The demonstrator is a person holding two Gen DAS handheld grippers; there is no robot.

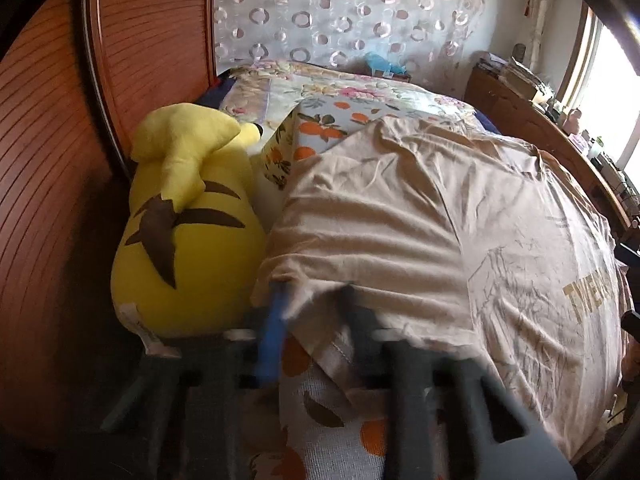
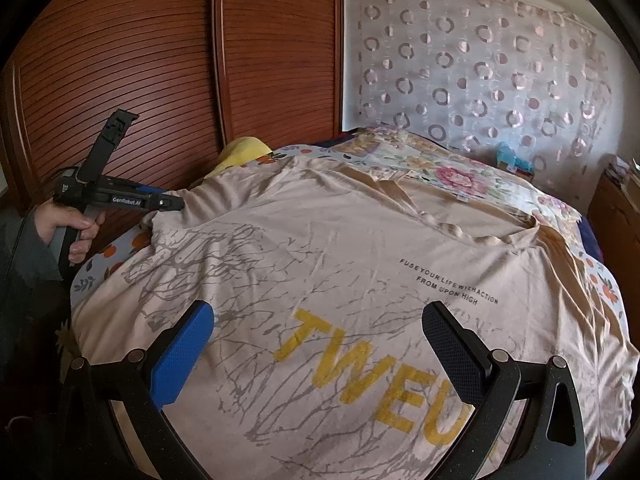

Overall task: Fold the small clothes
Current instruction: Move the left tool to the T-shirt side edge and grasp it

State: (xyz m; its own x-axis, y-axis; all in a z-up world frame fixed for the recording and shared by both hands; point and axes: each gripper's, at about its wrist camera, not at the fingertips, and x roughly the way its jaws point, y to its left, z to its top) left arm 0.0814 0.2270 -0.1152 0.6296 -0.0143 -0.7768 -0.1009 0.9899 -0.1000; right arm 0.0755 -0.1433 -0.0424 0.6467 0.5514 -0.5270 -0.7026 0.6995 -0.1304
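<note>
Beige T-shirt [image 2: 340, 248], spread flat: first fold beginning.
Left gripper [image 1: 312, 300] pinches the sleeve edge; right gripper [image 2: 318, 320] hovers wide; next, carry sleeve inward.

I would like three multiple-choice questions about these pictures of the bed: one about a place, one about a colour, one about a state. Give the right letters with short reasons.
1. Where does the yellow plush toy lie?
A. between the wooden wardrobe and the T-shirt
B. on top of the T-shirt
C. by the window

2. What colour are the big letters on the T-shirt?
A. red
B. yellow
C. green

3. How is the right claw?
A. shut on the T-shirt
B. open above the T-shirt
C. shut on the toy

Answers:
1 A: the plush toy lies beside the wardrobe, at the edge of the T-shirt.
2 B: the letters are yellow.
3 B: the right claw has its fingers wide apart, holding nothing; the left claw grips the T-shirt's edge.
</note>
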